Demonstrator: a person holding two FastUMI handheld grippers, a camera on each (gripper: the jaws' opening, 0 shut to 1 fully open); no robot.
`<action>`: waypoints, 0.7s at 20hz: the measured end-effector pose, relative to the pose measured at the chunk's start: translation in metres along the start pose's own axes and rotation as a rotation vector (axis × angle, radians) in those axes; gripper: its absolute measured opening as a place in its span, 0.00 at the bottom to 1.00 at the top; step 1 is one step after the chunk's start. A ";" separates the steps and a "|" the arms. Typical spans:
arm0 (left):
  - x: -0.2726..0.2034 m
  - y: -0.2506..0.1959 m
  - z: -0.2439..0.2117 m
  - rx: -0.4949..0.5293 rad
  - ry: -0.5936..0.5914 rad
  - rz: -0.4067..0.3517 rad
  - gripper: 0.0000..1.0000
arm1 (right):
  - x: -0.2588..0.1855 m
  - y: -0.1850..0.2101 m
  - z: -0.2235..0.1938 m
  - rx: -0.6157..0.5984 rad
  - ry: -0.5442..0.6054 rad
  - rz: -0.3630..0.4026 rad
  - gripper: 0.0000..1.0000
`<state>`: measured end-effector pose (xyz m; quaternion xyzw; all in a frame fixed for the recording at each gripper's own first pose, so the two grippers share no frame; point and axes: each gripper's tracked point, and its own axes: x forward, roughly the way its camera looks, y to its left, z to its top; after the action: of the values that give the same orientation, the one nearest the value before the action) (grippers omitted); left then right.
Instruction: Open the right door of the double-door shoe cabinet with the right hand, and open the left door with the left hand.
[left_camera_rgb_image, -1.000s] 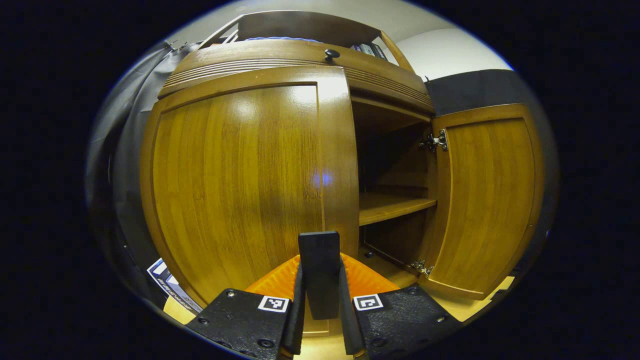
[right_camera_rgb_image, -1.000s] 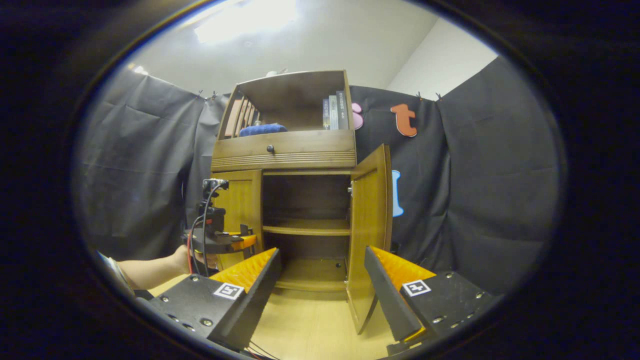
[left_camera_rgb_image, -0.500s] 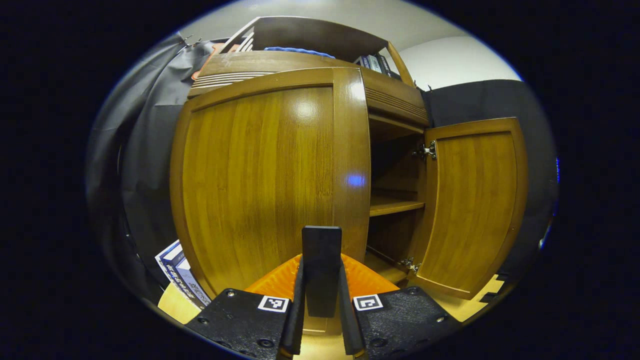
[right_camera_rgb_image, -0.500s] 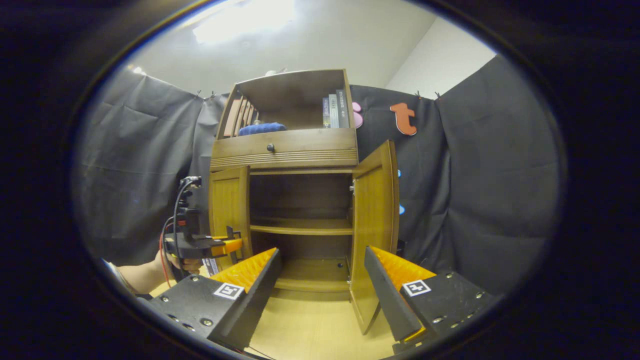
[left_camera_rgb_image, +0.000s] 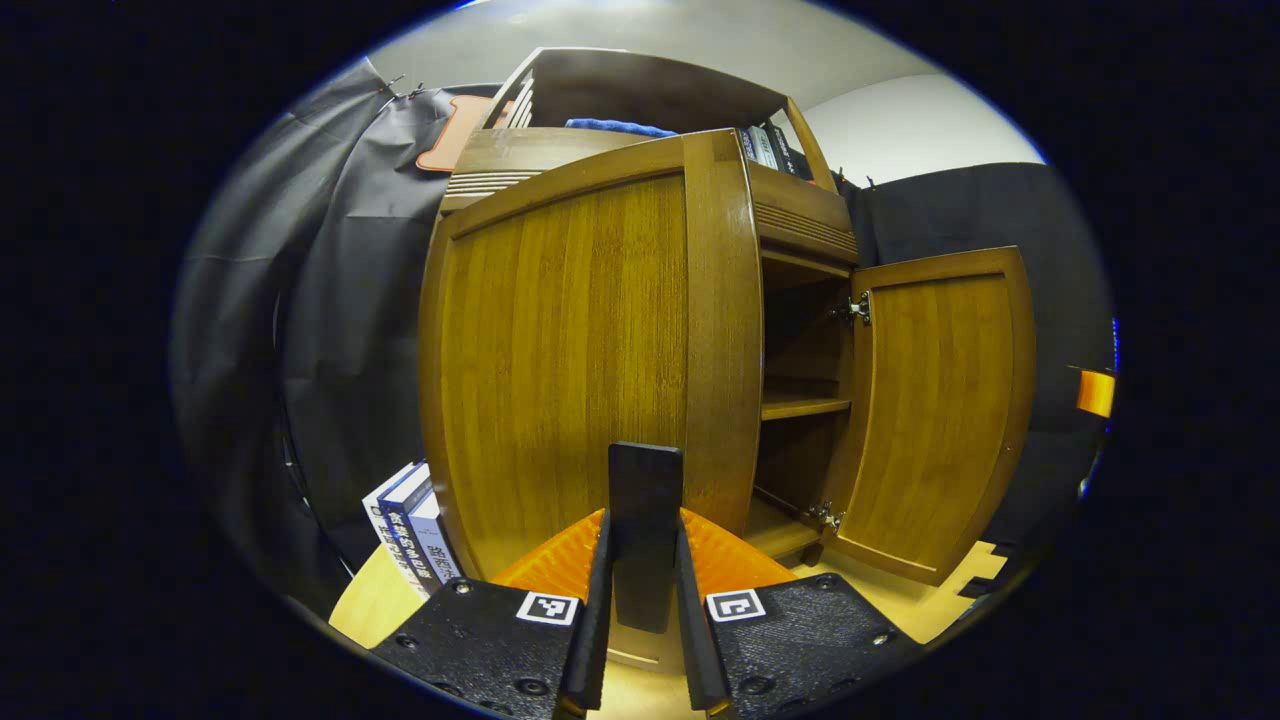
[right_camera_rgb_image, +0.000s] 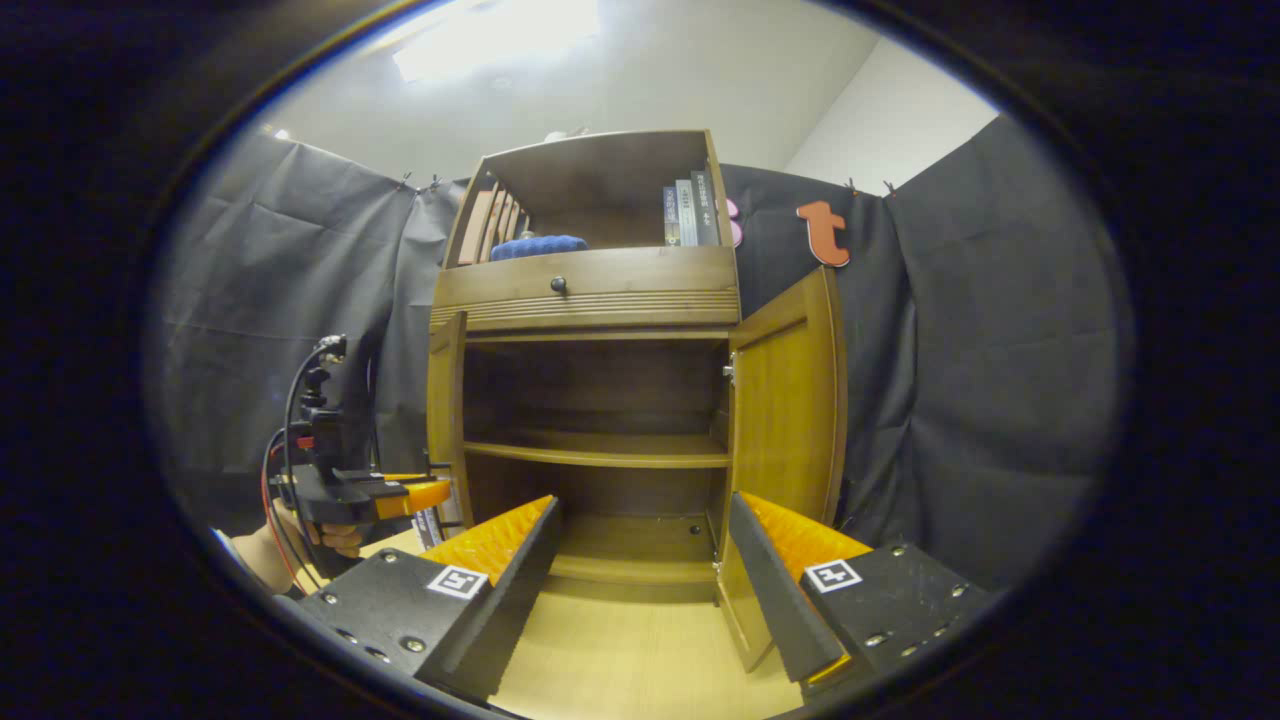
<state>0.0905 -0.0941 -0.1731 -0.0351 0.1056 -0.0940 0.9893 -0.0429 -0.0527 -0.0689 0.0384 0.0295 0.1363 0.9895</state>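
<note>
Stack of books (left_camera_rgb_image: 408, 520), spines outward, standing on the pale floor just beside the cabinet's left side. Left gripper (left_camera_rgb_image: 645, 560), seen in the left gripper view, fingers clenched on the flat dark upright handle (left_camera_rgb_image: 645, 520) at the free edge of the brown wooden left door (left_camera_rgb_image: 570, 350); the grip stays on the handle, by judgement, because the door is being drawn outward on its hinge. In the right gripper view that left door (right_camera_rgb_image: 445, 420) stands nearly edge-on, the left gripper (right_camera_rgb_image: 400, 494) and a hand (right_camera_rgb_image: 335, 535) just beside it. Brown wooden double-door shoe cabinet (right_camera_rgb_image: 600, 300), interior shelf (right_camera_rgb_image: 600, 452) exposed, a blue cloth (right_camera_rgb_image: 540, 246) and upright books (right_camera_rgb_image: 688, 212) in the open top compartment. Brown wooden right door (right_camera_rgb_image: 790, 400), swung wide. Right gripper (right_camera_rgb_image: 640, 570), fingers spread apart, grasping nothing, held back from the cabinet, its door judged finished. Against half a second ago: the left door has swung further out, exposing more interior.
</note>
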 end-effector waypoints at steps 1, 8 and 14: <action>-0.005 0.003 0.000 0.006 -0.002 0.000 0.34 | 0.002 0.001 0.000 -0.001 0.001 -0.001 0.99; -0.035 0.028 -0.005 0.023 0.001 0.025 0.32 | 0.013 0.015 -0.003 0.001 0.007 0.012 0.96; -0.053 0.048 -0.005 0.017 -0.006 0.055 0.33 | 0.019 0.020 -0.008 0.002 0.016 0.019 0.99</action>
<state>0.0467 -0.0372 -0.1713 -0.0239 0.1025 -0.0674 0.9922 -0.0305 -0.0281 -0.0759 0.0384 0.0370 0.1458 0.9879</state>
